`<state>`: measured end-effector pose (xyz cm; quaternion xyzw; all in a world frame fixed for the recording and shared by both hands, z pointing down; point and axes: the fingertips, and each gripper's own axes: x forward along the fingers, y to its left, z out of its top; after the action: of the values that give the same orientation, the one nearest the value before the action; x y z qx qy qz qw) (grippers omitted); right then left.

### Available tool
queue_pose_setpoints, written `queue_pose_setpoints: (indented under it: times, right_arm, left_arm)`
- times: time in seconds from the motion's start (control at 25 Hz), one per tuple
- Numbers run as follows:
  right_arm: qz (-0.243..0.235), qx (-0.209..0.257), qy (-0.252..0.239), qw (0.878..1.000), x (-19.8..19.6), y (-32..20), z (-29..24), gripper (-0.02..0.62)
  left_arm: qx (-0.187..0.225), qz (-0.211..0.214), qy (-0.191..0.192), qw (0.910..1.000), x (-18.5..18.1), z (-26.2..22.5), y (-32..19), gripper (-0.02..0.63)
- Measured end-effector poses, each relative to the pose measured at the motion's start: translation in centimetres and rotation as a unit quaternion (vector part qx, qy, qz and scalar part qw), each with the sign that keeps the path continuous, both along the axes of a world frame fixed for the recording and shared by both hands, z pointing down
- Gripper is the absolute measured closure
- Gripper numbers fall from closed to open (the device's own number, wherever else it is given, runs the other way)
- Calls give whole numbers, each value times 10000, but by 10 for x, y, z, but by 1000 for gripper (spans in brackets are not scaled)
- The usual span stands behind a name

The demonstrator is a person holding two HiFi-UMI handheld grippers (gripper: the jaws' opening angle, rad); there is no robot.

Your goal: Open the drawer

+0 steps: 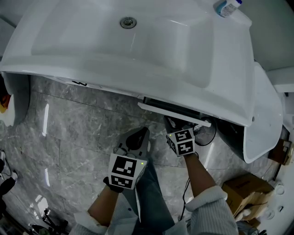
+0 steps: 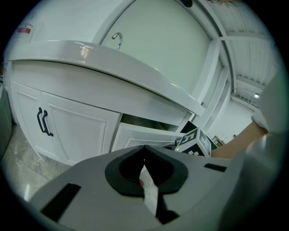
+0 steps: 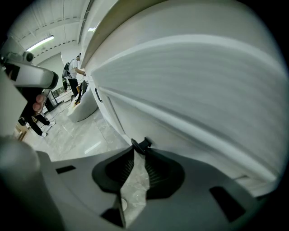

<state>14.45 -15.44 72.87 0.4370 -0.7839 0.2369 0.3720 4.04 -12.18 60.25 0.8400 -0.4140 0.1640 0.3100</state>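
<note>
Mia: Where is the drawer?

Tom: The drawer (image 1: pixel 183 117) is under the big white sink (image 1: pixel 92 59), on the right side of the cupboard. It is open a little bit. You can see a dark gap behind its white front.

Mia: What is the right gripper doing?

Tom: The right gripper (image 1: pixel 174 124) is right up at the drawer front. Its two fingers pinch the small black handle (image 3: pixel 141 145) between their tips.

Mia: And the left gripper?

Tom: The left gripper (image 1: pixel 139 136) hangs in the air over the grey stone floor (image 1: pixel 69 133). It is just beside the right one, a bit further back from the cupboard. Its fingers are pressed together at the tips. Nothing is between them, and it touches nothing.

Mia: What can you see from the left gripper?

Tom: I see the open drawer from the side, with the right gripper's marker cube beside it. To the left of the drawer are two white cupboard doors (image 2: pixel 76 131). They are shut. They have black door handles (image 2: pixel 44 122) close together in the middle. A shiny tap (image 2: pixel 117 39) stands up over the sink.

Mia: Anything else around?

Tom: A bottle (image 1: pixel 226 6) lies on the far corner of the sink. A brown box (image 1: pixel 245 188) sits on the floor at the right, near the person's right arm.
</note>
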Motion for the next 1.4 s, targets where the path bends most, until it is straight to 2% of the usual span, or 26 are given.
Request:
queue_pose_setpoints:
  times: [0.24, 1.4]
  right_arm:
    - [-132, -126, -39, 9998, -1, 11, 2, 520]
    - [-574, -155, 136, 9981, -8, 60, 6, 543]
  left_arm:
    - [2, -3, 0, 10000, 3, 0, 3, 589]
    - [28, -10, -6, 10000, 15, -3, 18, 589]
